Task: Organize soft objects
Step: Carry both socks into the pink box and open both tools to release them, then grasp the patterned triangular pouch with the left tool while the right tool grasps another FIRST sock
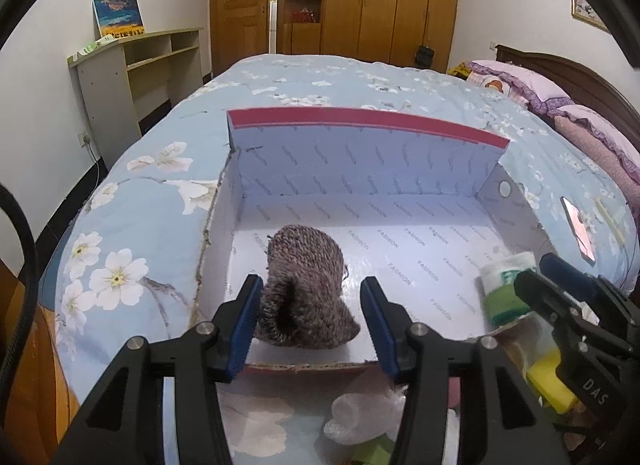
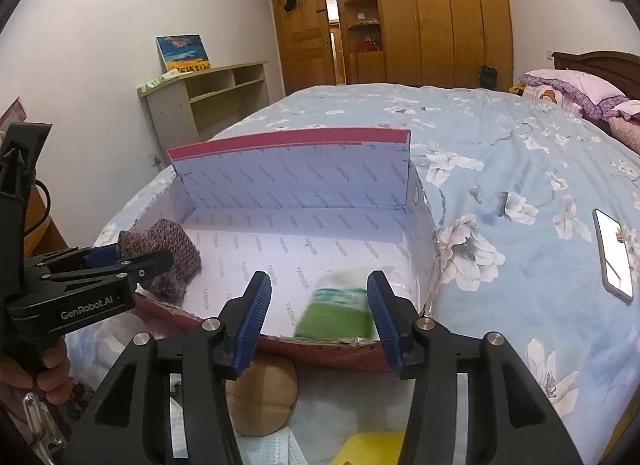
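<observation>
Between the spread blue fingers (image 1: 245,317) of the left gripper (image 1: 310,325) lies a knitted sock (image 1: 308,285), resting free on the floor of the white box (image 1: 360,169) near its left wall, probably just let go there. At the front right corner, the right gripper (image 2: 318,313) is also wide open around a blurred green and white packet (image 2: 338,311), which seems to be dropping in. Other soft things wait below on the flowered bed cover (image 2: 520,153), outside the box.

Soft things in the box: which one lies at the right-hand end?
The green-and-white tissue pack, between the open right gripper's fingers. The knitted hat lies at the left end, by the left gripper.
</observation>
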### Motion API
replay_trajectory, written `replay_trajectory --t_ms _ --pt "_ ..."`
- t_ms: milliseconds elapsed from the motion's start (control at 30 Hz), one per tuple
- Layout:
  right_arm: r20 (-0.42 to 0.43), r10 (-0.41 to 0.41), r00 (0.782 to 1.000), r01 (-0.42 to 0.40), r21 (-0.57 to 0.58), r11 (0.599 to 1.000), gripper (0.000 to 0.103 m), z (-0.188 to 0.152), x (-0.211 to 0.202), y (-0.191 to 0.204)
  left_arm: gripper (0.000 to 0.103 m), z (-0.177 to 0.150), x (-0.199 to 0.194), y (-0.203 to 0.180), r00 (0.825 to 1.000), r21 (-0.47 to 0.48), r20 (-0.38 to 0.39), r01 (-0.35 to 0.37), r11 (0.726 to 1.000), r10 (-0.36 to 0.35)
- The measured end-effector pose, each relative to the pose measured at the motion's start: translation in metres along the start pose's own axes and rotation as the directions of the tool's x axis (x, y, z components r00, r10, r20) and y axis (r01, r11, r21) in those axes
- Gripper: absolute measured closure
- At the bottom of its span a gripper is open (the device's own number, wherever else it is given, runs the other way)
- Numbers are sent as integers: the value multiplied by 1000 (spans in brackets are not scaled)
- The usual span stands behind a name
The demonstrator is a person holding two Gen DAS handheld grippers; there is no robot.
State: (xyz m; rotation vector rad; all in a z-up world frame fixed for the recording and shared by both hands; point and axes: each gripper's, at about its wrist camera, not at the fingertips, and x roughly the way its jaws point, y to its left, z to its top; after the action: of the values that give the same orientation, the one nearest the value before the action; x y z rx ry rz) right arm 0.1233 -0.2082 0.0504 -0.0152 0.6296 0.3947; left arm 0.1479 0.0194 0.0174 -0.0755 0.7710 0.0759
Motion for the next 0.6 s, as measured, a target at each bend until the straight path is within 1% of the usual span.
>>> replay_trajectory --t_ms 100,333,600 --pt "10 10 1000 -10 -10 1000 51 1 -3 2 50 1 -5 0 1000 0 7 -3 1000 3" --pt "21 18 1000 -17 -39 999 51 -2 -9 9 50 6 -13 5 998 8 37 -42 999 41" --pt "31 25 999 -24 -33 999 51 -1 -15 9 50 5 -28 10 999 -3 36 -33 999 34"
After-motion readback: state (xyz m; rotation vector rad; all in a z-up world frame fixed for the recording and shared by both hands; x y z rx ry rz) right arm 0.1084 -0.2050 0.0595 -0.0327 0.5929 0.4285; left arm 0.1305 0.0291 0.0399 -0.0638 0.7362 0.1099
